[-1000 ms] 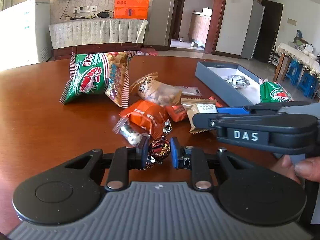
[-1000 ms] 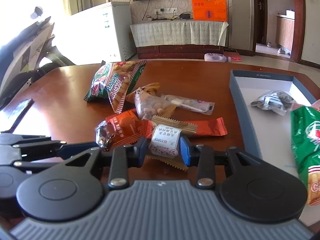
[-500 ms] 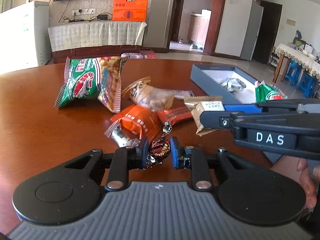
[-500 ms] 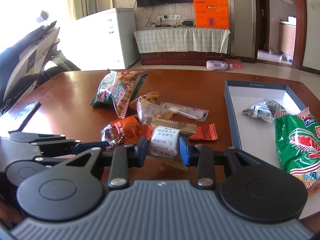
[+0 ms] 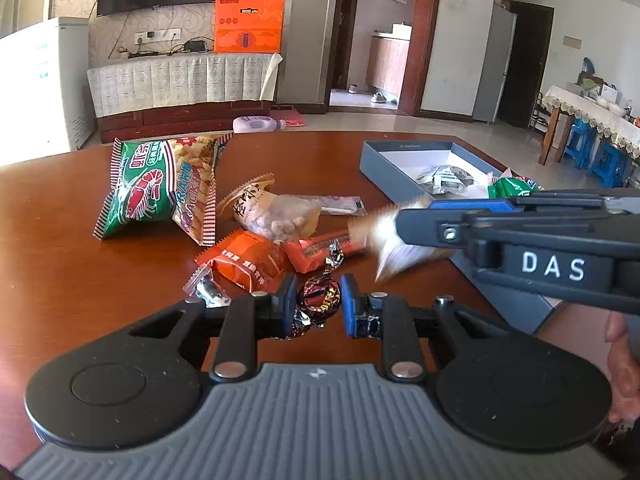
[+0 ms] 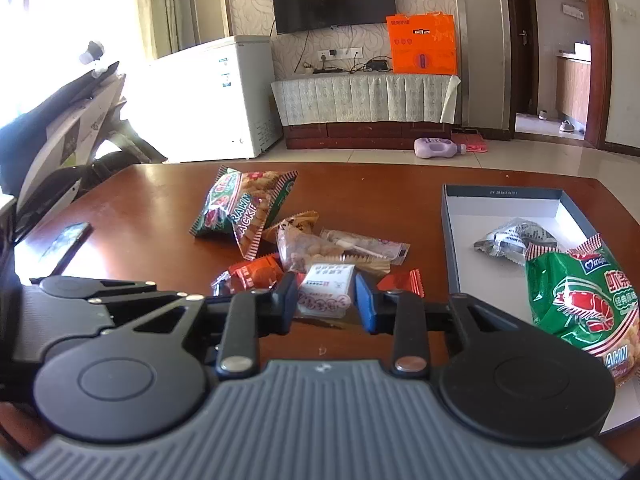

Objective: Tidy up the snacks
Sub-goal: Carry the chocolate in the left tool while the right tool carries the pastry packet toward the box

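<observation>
My left gripper (image 5: 318, 300) is shut on a dark foil-wrapped candy (image 5: 318, 300) and holds it above the brown table (image 5: 60, 280). My right gripper (image 6: 326, 296) is shut on a tan and white snack packet (image 6: 326, 290), lifted off the table; it shows blurred in the left wrist view (image 5: 394, 246). The right gripper body (image 5: 540, 248) crosses the left view at the right. A grey open box (image 6: 448, 240) at the right holds a silver packet (image 6: 512, 236) and a green prawn cracker bag (image 6: 584, 300).
On the table lie a second green prawn cracker bag (image 5: 160, 188), a clear nut bag (image 5: 276, 212), an orange packet (image 5: 244, 260), a red bar (image 5: 320, 246) and a small clear-wrapped candy (image 5: 206, 286). A phone (image 6: 64, 244) lies at the table's left edge.
Both grippers have risen with their snacks. The right gripper has carried the tan packet up and to the right, toward the grey box.
</observation>
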A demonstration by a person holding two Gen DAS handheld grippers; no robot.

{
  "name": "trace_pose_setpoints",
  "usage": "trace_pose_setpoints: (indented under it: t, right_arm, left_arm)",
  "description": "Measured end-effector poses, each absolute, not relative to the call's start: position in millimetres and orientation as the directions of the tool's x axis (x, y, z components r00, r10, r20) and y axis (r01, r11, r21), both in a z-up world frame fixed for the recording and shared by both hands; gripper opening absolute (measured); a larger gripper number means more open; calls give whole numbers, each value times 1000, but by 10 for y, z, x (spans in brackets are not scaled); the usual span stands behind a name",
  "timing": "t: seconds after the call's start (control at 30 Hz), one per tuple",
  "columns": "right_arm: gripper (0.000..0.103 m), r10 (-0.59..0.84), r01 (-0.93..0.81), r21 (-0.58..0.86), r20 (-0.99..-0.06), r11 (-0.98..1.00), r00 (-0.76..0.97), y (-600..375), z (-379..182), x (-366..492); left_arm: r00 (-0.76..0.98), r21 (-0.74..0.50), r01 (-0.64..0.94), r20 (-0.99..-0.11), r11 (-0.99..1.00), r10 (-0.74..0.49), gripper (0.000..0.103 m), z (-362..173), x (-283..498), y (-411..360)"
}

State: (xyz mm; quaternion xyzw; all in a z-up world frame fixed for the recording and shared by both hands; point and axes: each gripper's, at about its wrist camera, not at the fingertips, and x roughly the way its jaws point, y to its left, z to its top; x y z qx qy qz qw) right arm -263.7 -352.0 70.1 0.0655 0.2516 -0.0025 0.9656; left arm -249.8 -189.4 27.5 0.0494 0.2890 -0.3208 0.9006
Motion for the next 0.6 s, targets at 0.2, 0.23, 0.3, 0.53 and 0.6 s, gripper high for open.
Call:
trace_pose_setpoints:
  t: [0.2, 0.23, 0.3, 0.53, 0.6]
  right_arm:
    - [22, 17, 46, 112, -508, 993, 861, -3573, 668, -2641]
    - [22, 12, 53, 112, -512, 992, 859, -3581, 662, -2639]
    - [23, 18, 60, 131, -524, 990, 851, -3616, 650, -2649]
    - [64, 0, -9, -12, -595, 1000, 804, -3520, 548, -2708]
    - [66, -16, -41, -82, -602, 996, 798, -3467, 513, -2714]
  left_arm:
    - [630, -85, 602, -561, 794, -537, 28, 278, -2516, -1912]
    - [630, -83, 599, -564, 797, -533, 28, 271, -2514, -1905]
    - [632, -85, 596, -564, 799, -532, 28, 276, -2519, -1876]
    - [638, -91, 581, -566, 809, -522, 28, 262, -2480, -1828]
    - [642, -98, 575, -562, 812, -522, 28, 266, -2458, -1809]
